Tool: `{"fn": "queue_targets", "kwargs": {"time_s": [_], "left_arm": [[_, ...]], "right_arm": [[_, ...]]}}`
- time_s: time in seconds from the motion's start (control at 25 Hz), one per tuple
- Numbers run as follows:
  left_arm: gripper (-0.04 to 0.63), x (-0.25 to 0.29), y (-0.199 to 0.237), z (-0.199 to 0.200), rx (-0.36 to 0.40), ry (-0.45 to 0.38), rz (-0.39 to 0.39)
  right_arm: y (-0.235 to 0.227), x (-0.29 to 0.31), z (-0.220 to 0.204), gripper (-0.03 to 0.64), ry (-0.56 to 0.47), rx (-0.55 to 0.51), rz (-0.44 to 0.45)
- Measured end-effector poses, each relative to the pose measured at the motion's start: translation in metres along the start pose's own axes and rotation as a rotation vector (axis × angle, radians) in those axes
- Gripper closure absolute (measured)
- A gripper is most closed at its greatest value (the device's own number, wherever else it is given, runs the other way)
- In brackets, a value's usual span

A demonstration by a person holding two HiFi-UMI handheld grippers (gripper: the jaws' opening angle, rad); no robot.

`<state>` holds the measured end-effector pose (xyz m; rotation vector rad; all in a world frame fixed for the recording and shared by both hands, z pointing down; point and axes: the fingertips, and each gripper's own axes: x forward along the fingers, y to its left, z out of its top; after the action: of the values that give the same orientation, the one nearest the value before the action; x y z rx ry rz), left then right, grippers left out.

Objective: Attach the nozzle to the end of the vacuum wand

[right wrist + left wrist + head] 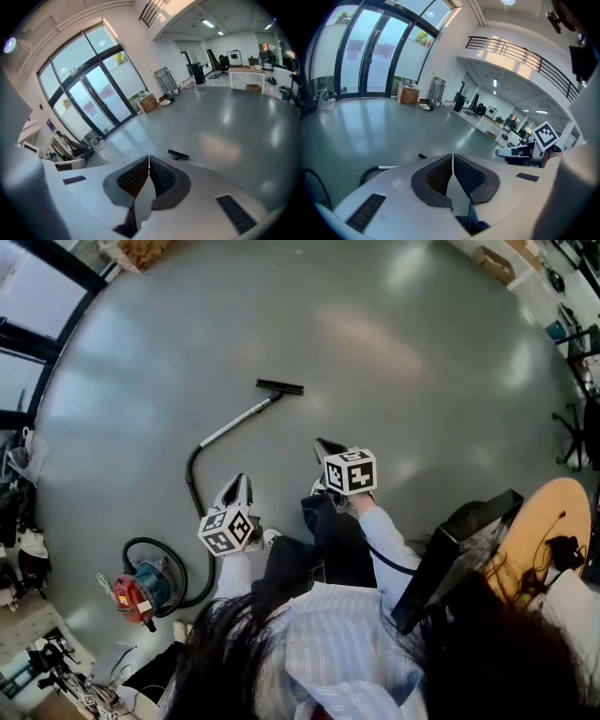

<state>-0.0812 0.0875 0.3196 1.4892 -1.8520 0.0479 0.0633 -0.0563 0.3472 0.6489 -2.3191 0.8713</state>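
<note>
Counted: one vacuum canister (148,587) near left, one hose (192,479), one wand (234,425), one nozzle (279,387) far centre, one round table (539,512) near right, two grippers: left gripper (241,486), right gripper (325,446).

The grey floor (394,324) is glossy, with pale reflections across it. Tall glass doors (93,105) fill one wall, and a cardboard box (148,102) sits just beside them. A black railing (520,54) runs high overhead. White desks (251,77) stand at the far end. Off to one side is a round wooden table (544,512) with dark cables (560,545) lying on it. A black chair (574,432) stands near it.
</note>
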Motion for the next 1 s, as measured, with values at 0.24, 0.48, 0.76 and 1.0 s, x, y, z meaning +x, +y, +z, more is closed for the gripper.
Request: {"fn": "queue_targets", "kwargs": {"time_s": [0.24, 0.48, 0.76, 1.0], "left_arm": [[0.578, -0.046, -0.006, -0.012, -0.028, -0.089, -0.007], [0.578, -0.145, 0.008, -0.074, -0.058, -0.127, 0.015], [0.578, -0.241, 0.040, -0.156, -0.175, -0.154, 0.054], [0.578, -0.260, 0.009, -0.163, -0.120, -0.195, 0.004]], "right_arm": [[0.025, -0.033, -0.023, 0.604, -0.065, -0.004, 0.010], [0.086, -0.072, -0.106, 0.604, -0.046, -0.024, 0.050], [0.148, -0.105, -0.177, 0.604, -0.007, -0.067, 0.060], [0.150, -0.150, -0.201, 0.604, -0.029, -0.077, 0.049]]}}
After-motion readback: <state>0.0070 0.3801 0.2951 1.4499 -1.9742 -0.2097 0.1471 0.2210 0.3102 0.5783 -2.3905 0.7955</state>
